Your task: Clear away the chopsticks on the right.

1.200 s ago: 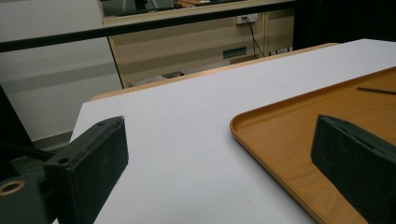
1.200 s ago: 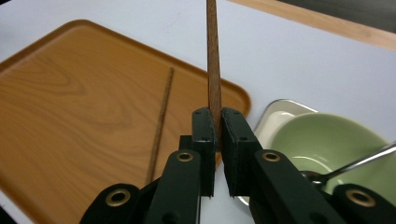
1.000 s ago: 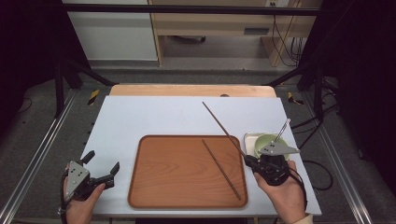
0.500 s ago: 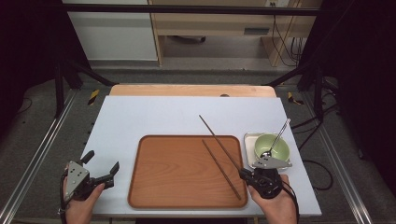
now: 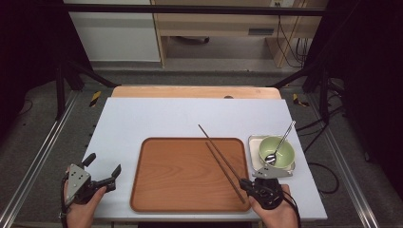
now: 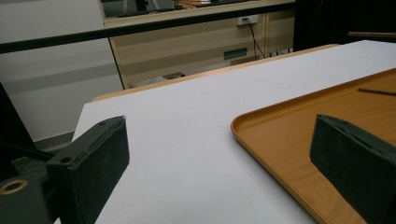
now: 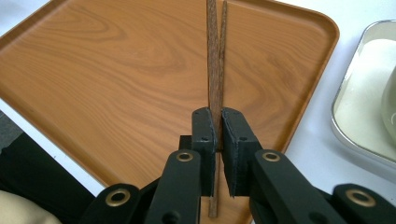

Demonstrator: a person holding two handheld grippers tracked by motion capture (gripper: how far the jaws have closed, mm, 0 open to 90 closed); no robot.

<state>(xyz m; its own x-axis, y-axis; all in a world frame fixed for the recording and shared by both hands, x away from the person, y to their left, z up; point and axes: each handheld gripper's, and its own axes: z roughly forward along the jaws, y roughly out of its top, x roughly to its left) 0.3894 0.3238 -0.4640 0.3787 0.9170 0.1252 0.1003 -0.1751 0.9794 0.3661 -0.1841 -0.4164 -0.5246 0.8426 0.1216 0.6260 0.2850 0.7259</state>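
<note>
Two chopsticks (image 7: 214,56): clamped in right gripper (image 7: 218,122), lengthwise over tray (image 5: 157,190)
Left gripper (image 5: 102,170): jaws apart, farther off

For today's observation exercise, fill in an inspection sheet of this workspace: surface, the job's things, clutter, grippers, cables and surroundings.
Surface: white table top with a bare wooden strip along its far edge.
Job's things: pair of chopsticks slanting over the wooden tray, far tips past the tray's far rim.
Clutter: green bowl with a spoon leaning in it, in a small metal tray right of the wooden tray.
Grippers: right gripper shut on the chopsticks near their ends; left gripper open, holding nothing, at the table's near left corner.
Cables: black cables hang behind the table at the right.
Surroundings: black frame bars, pale cabinets, grey floor.
</note>
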